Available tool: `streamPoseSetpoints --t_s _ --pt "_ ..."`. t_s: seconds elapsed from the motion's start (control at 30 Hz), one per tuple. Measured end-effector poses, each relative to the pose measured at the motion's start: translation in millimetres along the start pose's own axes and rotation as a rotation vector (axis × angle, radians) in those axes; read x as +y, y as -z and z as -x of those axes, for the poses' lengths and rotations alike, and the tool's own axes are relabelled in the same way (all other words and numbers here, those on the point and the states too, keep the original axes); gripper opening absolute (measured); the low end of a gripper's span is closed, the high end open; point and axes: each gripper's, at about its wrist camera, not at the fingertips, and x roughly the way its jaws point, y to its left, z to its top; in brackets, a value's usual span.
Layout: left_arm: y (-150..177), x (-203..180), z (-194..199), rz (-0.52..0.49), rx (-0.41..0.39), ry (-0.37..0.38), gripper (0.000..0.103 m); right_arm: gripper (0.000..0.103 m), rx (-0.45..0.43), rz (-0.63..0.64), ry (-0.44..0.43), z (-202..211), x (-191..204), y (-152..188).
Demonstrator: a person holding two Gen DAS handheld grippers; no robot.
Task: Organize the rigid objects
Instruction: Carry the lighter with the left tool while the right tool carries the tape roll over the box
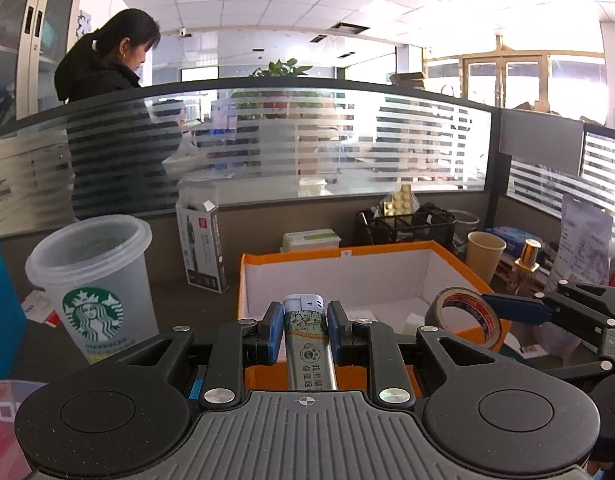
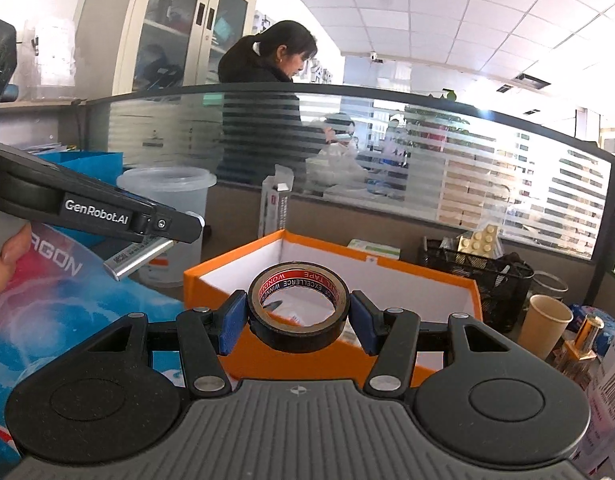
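My left gripper (image 1: 305, 330) is shut on a silver lighter (image 1: 307, 344) with a printed label, held above the near edge of an open orange box (image 1: 267, 260) with a white inside. My right gripper (image 2: 297, 318) is shut on a black roll of tape (image 2: 299, 308), held over the box's (image 2: 211, 280) near wall. In the left wrist view the tape roll (image 1: 465, 314) and the right gripper's blue finger (image 1: 511, 308) show at the right. In the right wrist view the left gripper comes in from the left with the lighter (image 2: 137, 258) sticking out.
A frosted Starbucks cup (image 1: 93, 284) stands left of the box. A tall dark carton (image 1: 201, 248), a black mesh organizer (image 1: 407, 226), a paper cup (image 1: 483, 254) and a gold bottle (image 1: 527, 264) stand behind and right. A glass partition runs along the back.
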Motion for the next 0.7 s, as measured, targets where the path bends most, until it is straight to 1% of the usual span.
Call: streamPoseSetpoints --t_s 0.33,0.37,0.4,0.6,0.7 --pt "-23.0 -9.1 -21.5 -0.012 -0.016 0.016 0.02 0.052 -0.015 -0.023 0.027 -7.3 -22.0 -7.4" --pt "-24.7 -9.6 -23.7 -0.011 -0.016 0.02 0.017 0.052 -0.015 -0.026 0.029 -8.1 -24.1 -6.9" --pt "-26.1 -10.3 -26.2 -0.011 -0.016 0.023 0.011 0.052 -0.014 -0.03 0.034 -8.9 -26.4 -6.7" --pt "-31.4 -11.8 -42.9 -0.011 -0.005 0.032 0.011 0.052 -0.008 -0.051 0.052 -14.2 -41.2 -5.9" --pt "-28.0 -8.0 -52.3 -0.001 0.016 0.032 0.011 0.052 0.004 -0.065 0.054 -20.0 -46.6 -3.3"
